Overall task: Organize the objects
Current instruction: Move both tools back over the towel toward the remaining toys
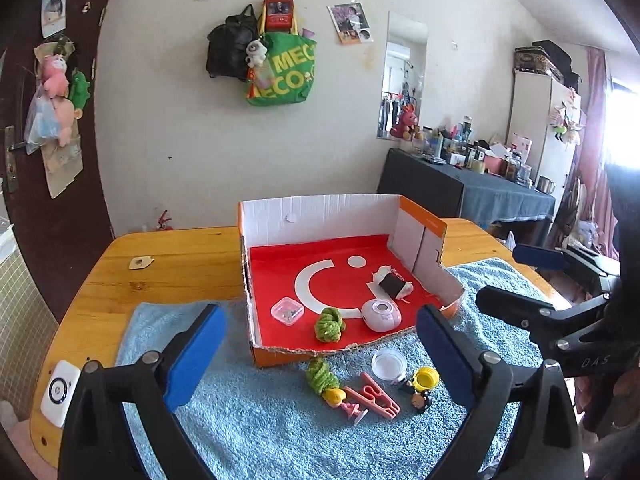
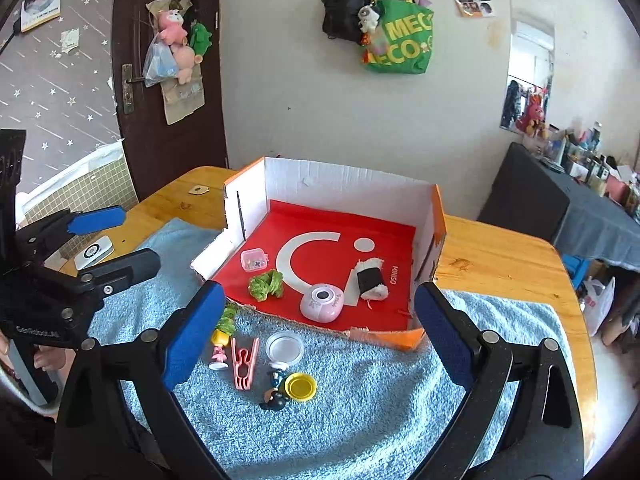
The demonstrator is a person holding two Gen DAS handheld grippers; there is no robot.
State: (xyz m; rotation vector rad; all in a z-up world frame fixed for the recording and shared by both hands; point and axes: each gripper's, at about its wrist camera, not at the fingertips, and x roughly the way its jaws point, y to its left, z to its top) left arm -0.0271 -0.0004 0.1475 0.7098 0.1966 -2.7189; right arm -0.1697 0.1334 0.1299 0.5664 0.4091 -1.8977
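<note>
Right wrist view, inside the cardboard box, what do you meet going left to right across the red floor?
Clear plastic case → green knitted bundle → round pink gadget → black-banded white plush roll. All four lie on the red floor of the box.

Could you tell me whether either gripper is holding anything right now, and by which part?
Nothing is held: the left gripper and the right gripper are both open and empty.
</note>
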